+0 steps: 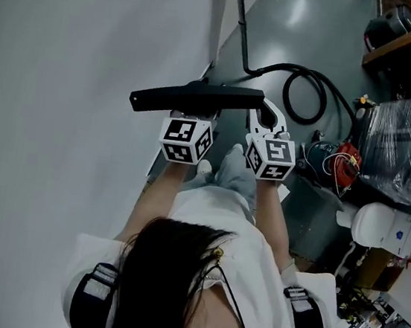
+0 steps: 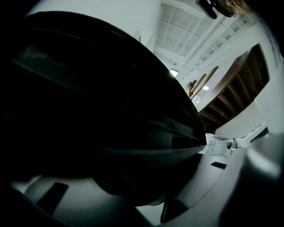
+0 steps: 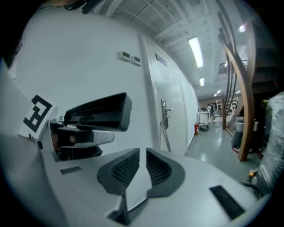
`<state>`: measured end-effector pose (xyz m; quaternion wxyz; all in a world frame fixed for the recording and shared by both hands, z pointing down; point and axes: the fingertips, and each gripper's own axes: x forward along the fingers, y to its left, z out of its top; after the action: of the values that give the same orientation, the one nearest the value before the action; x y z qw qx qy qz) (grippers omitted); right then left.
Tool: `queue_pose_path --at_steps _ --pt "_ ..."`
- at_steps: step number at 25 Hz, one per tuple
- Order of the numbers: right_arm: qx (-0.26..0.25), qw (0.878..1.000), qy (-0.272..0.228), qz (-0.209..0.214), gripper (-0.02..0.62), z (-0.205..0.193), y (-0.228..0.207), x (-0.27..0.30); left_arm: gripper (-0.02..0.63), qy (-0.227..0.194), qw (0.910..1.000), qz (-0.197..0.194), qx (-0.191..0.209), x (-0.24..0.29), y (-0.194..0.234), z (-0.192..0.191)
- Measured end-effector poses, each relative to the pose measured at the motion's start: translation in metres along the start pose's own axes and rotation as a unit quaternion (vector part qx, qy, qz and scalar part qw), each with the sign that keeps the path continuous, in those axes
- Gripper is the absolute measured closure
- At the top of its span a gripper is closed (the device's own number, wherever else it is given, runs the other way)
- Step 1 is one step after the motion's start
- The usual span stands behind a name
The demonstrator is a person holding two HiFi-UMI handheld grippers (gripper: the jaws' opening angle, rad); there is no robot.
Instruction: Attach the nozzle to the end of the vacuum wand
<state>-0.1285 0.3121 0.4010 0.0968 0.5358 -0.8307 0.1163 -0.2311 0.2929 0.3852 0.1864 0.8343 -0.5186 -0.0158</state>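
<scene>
Left tongs (image 1: 197, 111) are clamped on the nozzle (image 1: 198, 97), a long black bar that lies crosswise in front of me, level with my hands, close to the white wall (image 1: 71, 44). The head view gives me its whole length; the left gripper view gives only a dark curved mass of nozzle (image 2: 102, 119) that fills most of the picture, far too near to show its shape. The right gripper view helps here: off to its left I see the nozzle (image 3: 100, 111) end-on, with the left tongs' marker cube (image 3: 37, 113) behind it. Right tongs (image 3: 142, 162) are all but closed, ribbed pads (image 3: 126, 168) facing each other across a thin slit with nothing between them. From above, the right tongs (image 1: 265, 119) sit just beside the nozzle's right end, and I cannot tell whether they touch it. Only the head view shows the slim straight tube (image 1: 240, 18) further ahead, running into a looped black hose (image 1: 305, 90) on the grey floor (image 1: 300, 14). Only the right gripper view shows the door (image 3: 166, 111) and its handle.
</scene>
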Motion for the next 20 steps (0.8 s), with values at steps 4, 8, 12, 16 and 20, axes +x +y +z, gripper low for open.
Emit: queue_pose_path --at_steps 4,8,12,16,20 --pt "0.001 1.0 0.001 0.003 0.494 0.005 -0.005 0.009 0.437 0.003 1.0 0.0 0.005 0.008 -0.003 0.0" --pt "-0.006 1.0 0.0 0.007 0.472 0.009 -0.015 0.026 0.437 0.003 0.9998 0.002 0.02 0.028 0.001 0.002" --pt "-0.009 1.0 0.0 -0.003 0.468 0.015 -0.045 0.042 0.437 -0.008 0.9995 0.021 0.024 0.055 0.0 0.009" --pt "-0.011 1.0 0.0 0.013 0.468 0.022 -0.085 0.062 0.437 -0.014 0.9992 0.03 0.023 0.101 -0.01 0.016" --pt "0.001 0.999 0.003 0.045 0.468 0.02 -0.105 0.078 0.437 -0.012 0.9985 0.049 0.023 0.131 -0.012 0.015"
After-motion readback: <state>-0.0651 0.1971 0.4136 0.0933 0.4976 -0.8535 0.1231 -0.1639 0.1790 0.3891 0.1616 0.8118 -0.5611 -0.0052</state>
